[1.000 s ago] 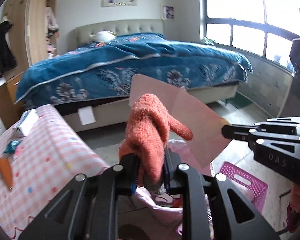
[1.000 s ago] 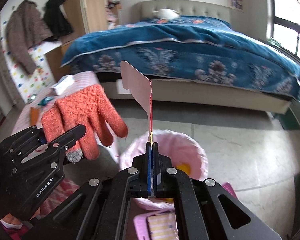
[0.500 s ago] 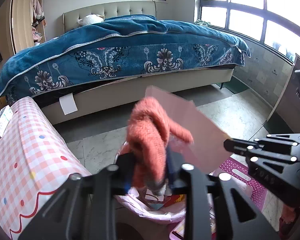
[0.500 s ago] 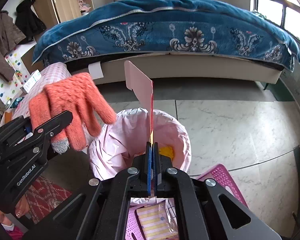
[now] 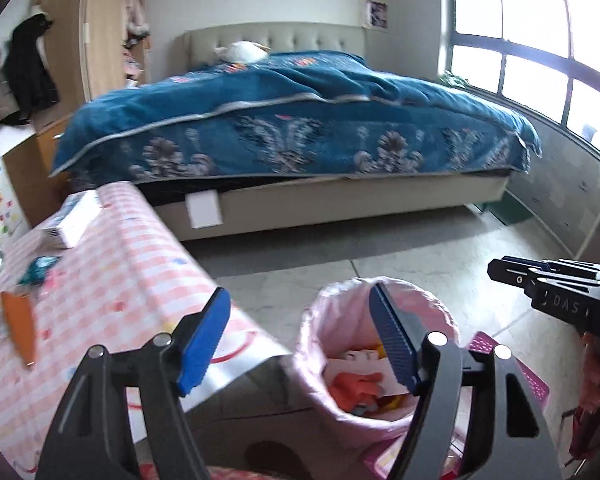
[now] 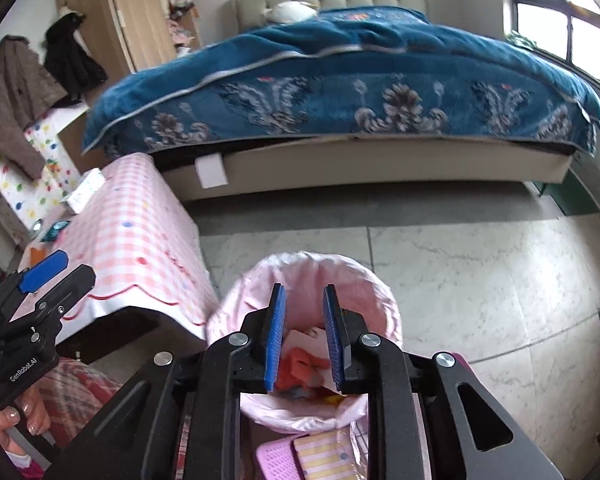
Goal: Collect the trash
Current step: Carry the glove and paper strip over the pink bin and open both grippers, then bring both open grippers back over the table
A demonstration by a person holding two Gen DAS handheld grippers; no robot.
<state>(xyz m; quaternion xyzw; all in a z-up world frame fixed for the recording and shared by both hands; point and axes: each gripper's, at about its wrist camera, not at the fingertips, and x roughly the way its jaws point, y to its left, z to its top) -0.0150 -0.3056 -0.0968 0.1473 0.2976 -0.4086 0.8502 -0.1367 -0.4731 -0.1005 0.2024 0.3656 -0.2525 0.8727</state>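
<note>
Now both claws are opening with nothing between them: left gripper wide, right gripper narrower, above the pink-lined round trash bin, where the orange knitted glove and pink card lie.

We see a bed with a blue floral quilt and a tufted beige headboard. Daylight enters through large windows on the right. A wooden wardrobe stands left; the floor is pale marble tile.
</note>
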